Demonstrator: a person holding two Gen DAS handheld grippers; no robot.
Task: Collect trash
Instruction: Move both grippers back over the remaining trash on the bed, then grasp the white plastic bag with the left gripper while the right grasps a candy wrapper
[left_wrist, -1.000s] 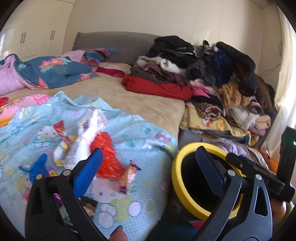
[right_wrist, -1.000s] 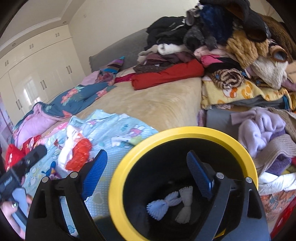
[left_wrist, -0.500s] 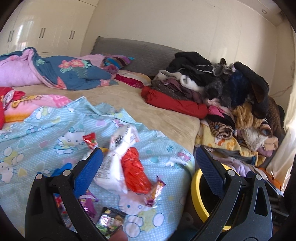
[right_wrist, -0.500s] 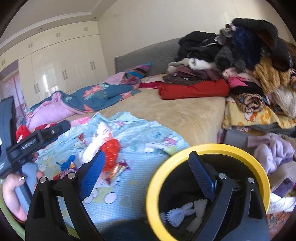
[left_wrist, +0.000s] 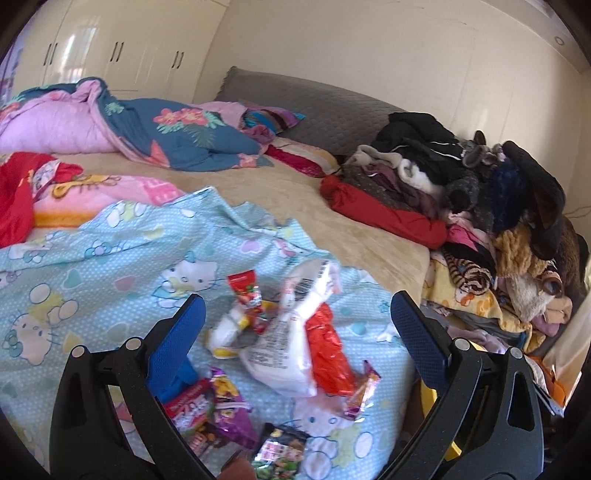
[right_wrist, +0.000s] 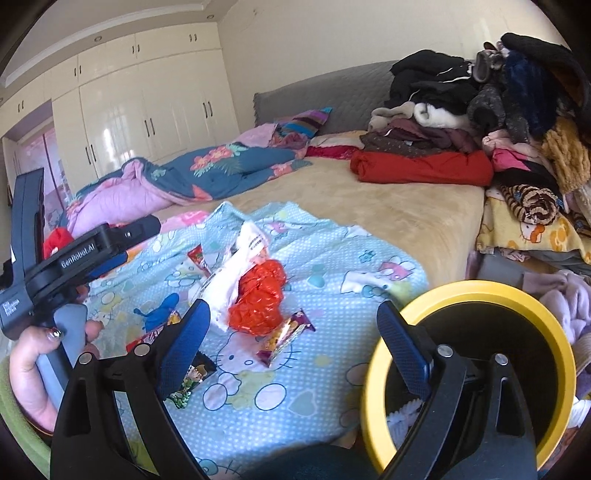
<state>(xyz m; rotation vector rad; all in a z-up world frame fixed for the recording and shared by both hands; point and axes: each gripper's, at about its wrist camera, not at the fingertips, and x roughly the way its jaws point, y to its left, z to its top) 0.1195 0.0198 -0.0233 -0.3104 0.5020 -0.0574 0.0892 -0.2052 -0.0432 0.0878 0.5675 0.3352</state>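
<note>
We see the bed (left_wrist: 332, 199) under a Hello Kitty sheet (left_wrist: 110, 258) strewn with wrappers. Our left tool (left_wrist: 295, 321) hovers over them, released and empty; our right tool (right_wrist: 293, 325) hangs spread wide between sheet and yellow-rimmed bin (right_wrist: 476, 291), which holds white scraps. The white bag (left_wrist: 291, 332) lies lengthwise away from us, the red wrapper (left_wrist: 327, 350) touching alongside.
</note>
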